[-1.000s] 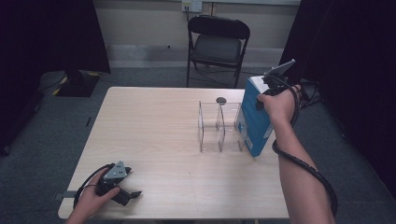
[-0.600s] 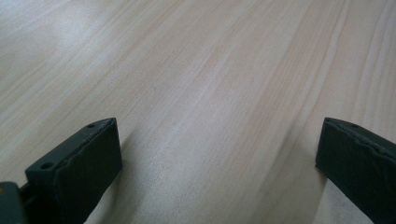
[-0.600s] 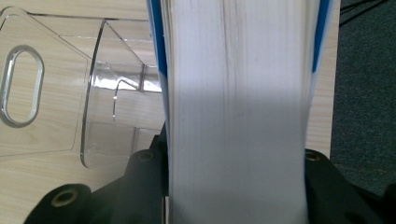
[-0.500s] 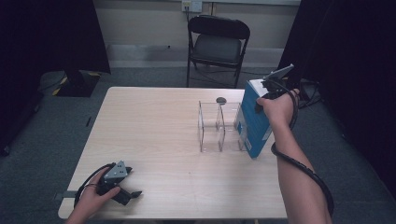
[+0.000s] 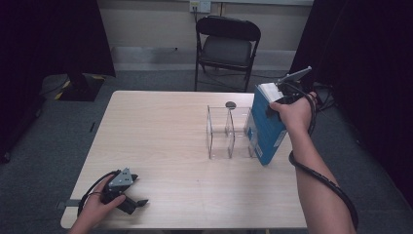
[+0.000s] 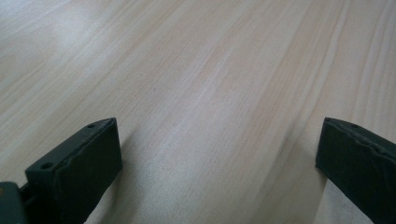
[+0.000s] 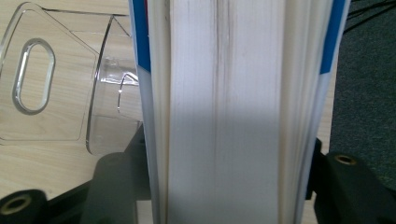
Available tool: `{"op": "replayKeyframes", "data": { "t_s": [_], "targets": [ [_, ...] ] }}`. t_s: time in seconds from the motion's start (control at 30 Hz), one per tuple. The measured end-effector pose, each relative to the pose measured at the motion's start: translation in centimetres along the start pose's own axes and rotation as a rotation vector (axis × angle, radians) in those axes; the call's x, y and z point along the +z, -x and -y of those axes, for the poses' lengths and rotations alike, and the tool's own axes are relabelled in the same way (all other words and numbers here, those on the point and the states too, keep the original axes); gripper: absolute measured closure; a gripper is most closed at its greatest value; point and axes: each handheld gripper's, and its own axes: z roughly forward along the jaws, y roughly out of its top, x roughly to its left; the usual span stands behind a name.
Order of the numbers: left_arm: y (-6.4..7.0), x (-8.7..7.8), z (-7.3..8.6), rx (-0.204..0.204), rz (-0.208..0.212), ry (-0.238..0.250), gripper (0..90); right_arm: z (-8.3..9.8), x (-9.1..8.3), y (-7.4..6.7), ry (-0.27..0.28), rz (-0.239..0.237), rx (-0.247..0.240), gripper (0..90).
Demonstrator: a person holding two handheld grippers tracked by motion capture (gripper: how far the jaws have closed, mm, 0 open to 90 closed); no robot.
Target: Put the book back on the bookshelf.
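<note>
A thick blue-covered book (image 5: 265,126) stands on end on the table, leaning against the right side of a clear plastic divided holder (image 5: 229,131). My right gripper (image 5: 275,105) reaches over the book's top edge. In the right gripper view its jaws sit on either side of the white page block (image 7: 224,116), close to the covers. They have just been opening, with the book still between them. The clear holder (image 7: 60,93) lies to the left. My left gripper (image 5: 136,202) rests at the table's near left corner, open over bare wood (image 6: 219,154).
The light wooden table (image 5: 160,126) has a small dark round thing (image 5: 230,104) behind the holder. A black folding chair (image 5: 226,46) stands beyond the far edge. Grey carpet and dark curtains surround the table.
</note>
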Motion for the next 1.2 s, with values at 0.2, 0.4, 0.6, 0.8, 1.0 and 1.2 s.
{"op": "replayKeyframes", "data": {
  "t_s": [0.2, 0.4, 0.6, 0.8, 1.0, 1.2],
  "targets": [
    [0.0, 0.0, 0.0, -0.002, -0.001, 0.0, 0.0, 0.3, -0.9, 0.1, 0.04, -0.018, 0.007, 32.1],
    [0.0, 0.0, 0.0, -0.004, -0.001, 0.001, 0.0, 0.7, -1.9, -0.6, 0.081, -0.034, -0.018, 25.5],
    [0.0, 0.0, 0.0, -0.004, -0.001, 0.001, 0.0, 1.4, -2.3, -1.2, 0.085, -0.028, -0.049, 21.7],
    [0.0, 0.0, 0.0, -0.004, -0.001, 0.001, 0.0, 2.3, -3.1, -1.0, 0.096, -0.049, -0.059, 17.3],
    [0.0, 0.0, 0.0, -0.004, -0.001, 0.001, 0.0, 3.1, -3.7, -0.9, 0.094, -0.051, -0.088, 17.6],
    [0.0, 0.0, 0.0, -0.004, -0.001, 0.0, 0.0, 3.8, -4.1, -1.3, 0.111, -0.041, -0.135, 16.9]
  ]
}}
